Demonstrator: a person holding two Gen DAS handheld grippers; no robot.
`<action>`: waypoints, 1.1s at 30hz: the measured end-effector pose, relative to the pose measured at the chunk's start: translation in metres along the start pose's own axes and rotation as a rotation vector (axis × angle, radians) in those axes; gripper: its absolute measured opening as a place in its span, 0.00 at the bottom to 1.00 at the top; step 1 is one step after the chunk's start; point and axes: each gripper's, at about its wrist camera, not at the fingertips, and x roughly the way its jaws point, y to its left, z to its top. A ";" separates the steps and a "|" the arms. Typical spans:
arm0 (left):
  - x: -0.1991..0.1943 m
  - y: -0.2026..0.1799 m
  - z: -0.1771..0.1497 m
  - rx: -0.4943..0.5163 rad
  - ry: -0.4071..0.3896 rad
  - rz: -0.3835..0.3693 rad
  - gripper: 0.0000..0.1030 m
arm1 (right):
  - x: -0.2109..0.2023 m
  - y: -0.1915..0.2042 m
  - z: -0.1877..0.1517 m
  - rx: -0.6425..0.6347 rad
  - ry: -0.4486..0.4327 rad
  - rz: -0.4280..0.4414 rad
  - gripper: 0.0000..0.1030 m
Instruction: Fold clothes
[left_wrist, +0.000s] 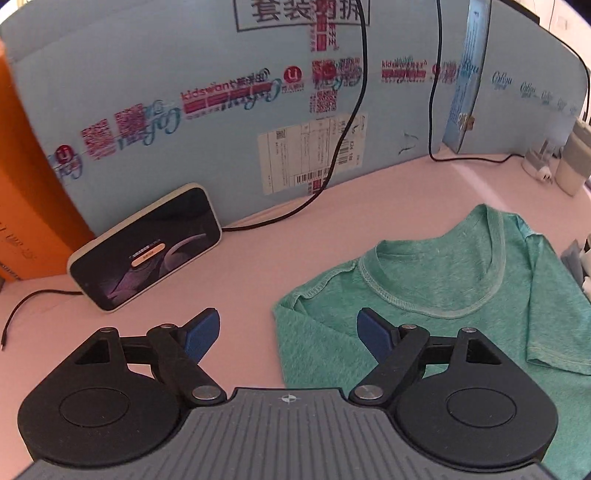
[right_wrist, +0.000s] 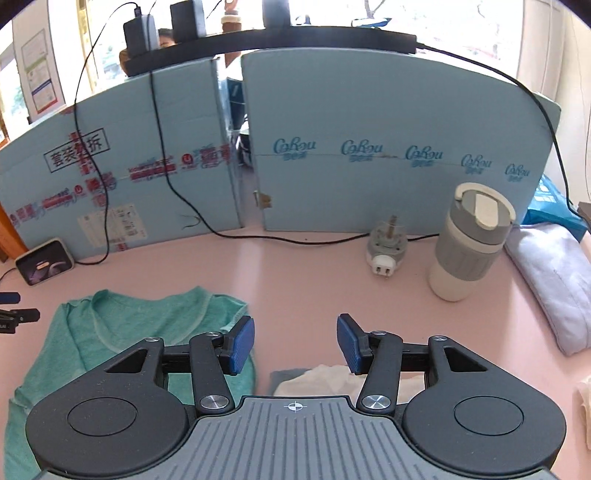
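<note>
- Pink tabletop (left_wrist: 240, 266) carries green T-shirt (left_wrist: 443, 295), lying flat.
- Left hand-held gripper (left_wrist: 288, 332): spread wide, empty, at shirt's left edge.
- Right hand-held gripper (right_wrist: 295, 341): spread wide, empty, at shirt's right edge.

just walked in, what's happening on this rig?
A person holds two grippers over a pink table, folding clothes. The green knit T-shirt lies flat, neckline facing the blue cardboard wall. The left gripper and right gripper are both open, gripping nothing. Folding hasn't visibly begun.
</note>
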 end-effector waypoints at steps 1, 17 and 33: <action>0.007 -0.001 0.001 0.013 0.016 -0.006 0.75 | 0.002 -0.004 0.001 0.000 0.003 -0.001 0.48; 0.051 0.012 -0.007 -0.095 0.069 -0.010 0.21 | 0.163 0.032 0.032 -0.003 0.224 0.246 0.48; 0.044 0.011 -0.003 -0.042 0.051 0.041 0.06 | 0.191 0.058 0.031 -0.103 0.300 0.278 0.03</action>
